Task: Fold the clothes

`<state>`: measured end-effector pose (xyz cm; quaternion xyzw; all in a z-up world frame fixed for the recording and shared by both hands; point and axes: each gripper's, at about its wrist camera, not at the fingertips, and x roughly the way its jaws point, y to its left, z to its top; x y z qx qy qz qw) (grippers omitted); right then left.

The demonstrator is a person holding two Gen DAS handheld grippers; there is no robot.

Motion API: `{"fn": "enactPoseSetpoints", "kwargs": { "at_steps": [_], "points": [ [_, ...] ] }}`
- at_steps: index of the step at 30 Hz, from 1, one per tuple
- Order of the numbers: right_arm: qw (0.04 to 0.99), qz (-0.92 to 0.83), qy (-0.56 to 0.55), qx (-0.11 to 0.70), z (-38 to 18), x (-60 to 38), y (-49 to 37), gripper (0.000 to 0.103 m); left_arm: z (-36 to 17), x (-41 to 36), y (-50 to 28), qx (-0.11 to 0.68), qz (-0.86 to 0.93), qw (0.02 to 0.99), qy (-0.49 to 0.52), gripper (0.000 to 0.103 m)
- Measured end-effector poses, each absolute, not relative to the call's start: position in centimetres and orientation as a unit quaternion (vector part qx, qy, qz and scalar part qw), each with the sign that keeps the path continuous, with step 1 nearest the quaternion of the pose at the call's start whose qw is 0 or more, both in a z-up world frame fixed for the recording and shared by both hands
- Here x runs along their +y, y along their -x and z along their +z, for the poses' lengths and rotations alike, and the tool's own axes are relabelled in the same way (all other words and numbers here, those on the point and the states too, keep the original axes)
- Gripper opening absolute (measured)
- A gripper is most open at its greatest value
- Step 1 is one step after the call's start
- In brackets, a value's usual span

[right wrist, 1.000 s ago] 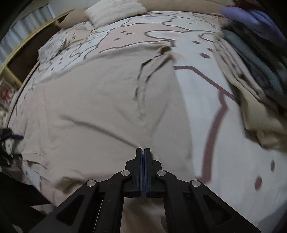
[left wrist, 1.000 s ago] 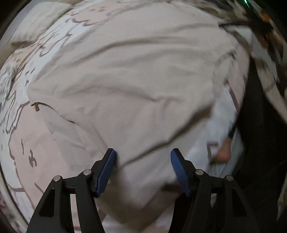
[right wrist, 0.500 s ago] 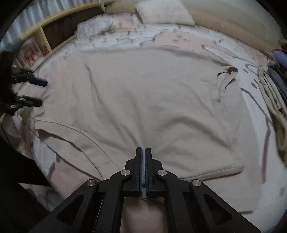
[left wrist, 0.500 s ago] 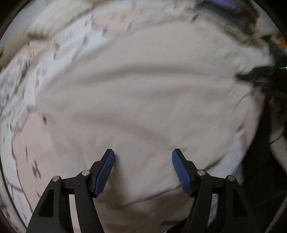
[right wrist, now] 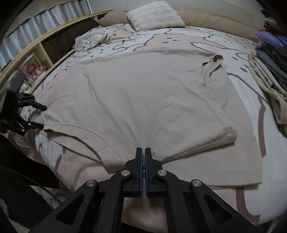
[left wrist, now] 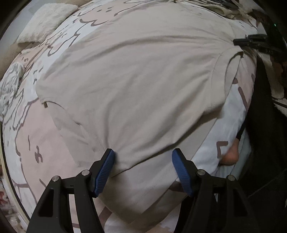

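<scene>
Beige shirt [right wrist: 143, 100] on patterned bedspread [right wrist: 179, 41], white pillow [right wrist: 156, 16], clothes pile [right wrist: 269, 71] beside

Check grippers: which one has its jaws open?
The left gripper: blue pads spread wide over the beige shirt's edge. The right gripper is closed to a sliver.

A beige T-shirt [right wrist: 152, 100] lay spread across the bed, mostly flat with shallow creases running through the cloth. Its right side was folded over onto the body, leaving a doubled edge with a thick hem at the near corner. The ribbed collar curled up at the far right. A short sleeve stuck out at the near left, and the shirt's [left wrist: 140, 86] near edge drooped over the side of the mattress.
</scene>
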<state>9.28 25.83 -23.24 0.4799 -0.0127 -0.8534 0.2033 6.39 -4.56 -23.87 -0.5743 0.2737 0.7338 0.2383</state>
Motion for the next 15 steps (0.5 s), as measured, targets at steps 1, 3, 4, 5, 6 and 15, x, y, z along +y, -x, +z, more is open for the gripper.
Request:
{"fn": "enactPoseSetpoints", "kwargs": {
  "at_steps": [1,3,4,5,6,15],
  "points": [
    [0.2,-0.853,-0.482,-0.019,-22.8,26.3,-9.5,0.0,-23.4,-4.5,-6.4,0.275,0.736,0.238,0.571,0.067],
    [0.192,-0.857,-0.477,-0.044,-21.4,28.0,-10.0,0.0,-22.2,-4.0,-5.9,0.269,0.755,0.24,0.548,0.067],
    [0.179,-0.864,-0.467,-0.064,-20.5,29.6,-10.3,0.0,-21.6,-3.7,-5.4,0.266,0.766,0.242,0.533,0.067],
    [0.166,-0.868,-0.46,-0.086,-19.9,31.2,-10.5,0.004,-20.9,-2.9,-5.4,0.262,0.777,0.245,0.517,0.067],
    [0.15,-0.868,-0.46,-0.11,-19.5,32.7,-10.6,0.006,-19.9,-1.7,-6.9,0.26,0.788,0.251,0.499,0.067],
    [0.14,-0.843,-0.468,-0.227,-19.3,40.5,-10.3,0.087,-17.0,14.9,-8.5,0.233,0.836,0.359,0.344,0.073]
  ]
}}
